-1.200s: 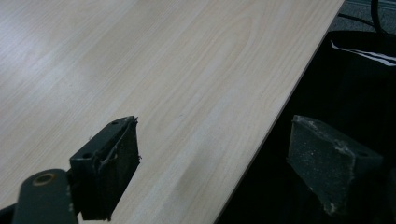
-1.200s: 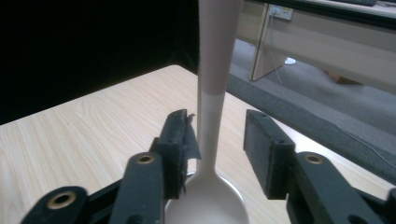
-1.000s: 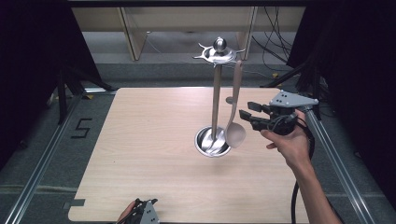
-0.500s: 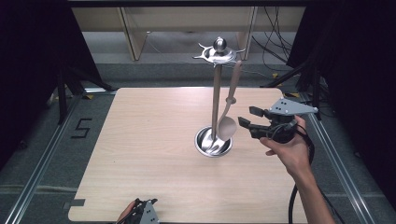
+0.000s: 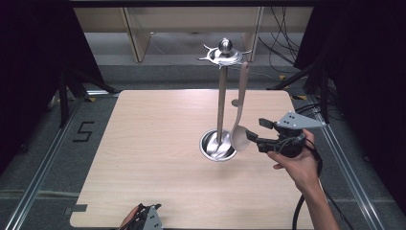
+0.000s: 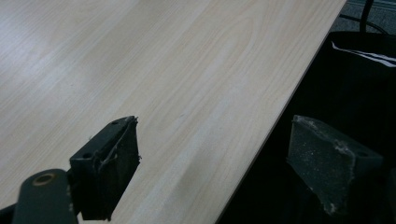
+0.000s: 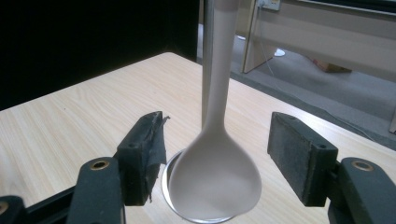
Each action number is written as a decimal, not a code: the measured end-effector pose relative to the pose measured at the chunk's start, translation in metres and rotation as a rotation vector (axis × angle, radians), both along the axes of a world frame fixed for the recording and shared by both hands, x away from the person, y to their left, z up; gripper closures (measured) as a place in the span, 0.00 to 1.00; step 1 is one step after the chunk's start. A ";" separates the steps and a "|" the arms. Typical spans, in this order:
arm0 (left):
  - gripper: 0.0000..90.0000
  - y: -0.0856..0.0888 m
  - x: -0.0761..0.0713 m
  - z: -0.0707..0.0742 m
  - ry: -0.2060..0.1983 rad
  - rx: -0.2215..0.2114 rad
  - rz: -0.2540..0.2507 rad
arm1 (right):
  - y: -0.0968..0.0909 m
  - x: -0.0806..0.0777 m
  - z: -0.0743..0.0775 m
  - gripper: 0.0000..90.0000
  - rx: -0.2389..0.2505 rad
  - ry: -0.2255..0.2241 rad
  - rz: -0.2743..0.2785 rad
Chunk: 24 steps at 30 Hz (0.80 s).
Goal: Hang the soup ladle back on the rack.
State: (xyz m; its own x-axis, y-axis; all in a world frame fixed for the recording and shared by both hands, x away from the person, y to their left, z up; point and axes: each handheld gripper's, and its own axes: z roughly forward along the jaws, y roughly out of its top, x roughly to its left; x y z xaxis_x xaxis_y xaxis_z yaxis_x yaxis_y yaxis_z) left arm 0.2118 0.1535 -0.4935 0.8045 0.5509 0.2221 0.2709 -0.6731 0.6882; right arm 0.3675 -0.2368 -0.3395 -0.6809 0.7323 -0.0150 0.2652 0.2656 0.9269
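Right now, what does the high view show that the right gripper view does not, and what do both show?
High view alone: the stand's top with its hooks, where the spoon hangs, the hand that holds the right gripper, and the left gripper at the table's near edge. Right gripper view alone: the pads stand apart on both sides of the spoon bowl, not touching it; the jaws have just been opening. Both: the spoon, the pole, the round base, the table.

One ladle (image 5: 238,136), one utensil stand (image 5: 221,91), one table (image 5: 143,143), two tools (image 5: 253,139)
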 end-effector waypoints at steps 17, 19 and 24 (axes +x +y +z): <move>0.17 -0.001 -0.001 -0.001 0.015 -0.003 0.009 | 0.002 -0.012 -0.018 0.39 -0.001 0.030 0.017; 0.17 0.000 0.000 -0.001 0.015 0.001 0.009 | 0.004 -0.013 -0.021 0.39 0.011 0.034 0.038; 0.17 0.000 0.000 0.000 -0.001 0.000 0.001 | 0.006 -0.018 -0.024 0.37 -0.006 0.036 0.042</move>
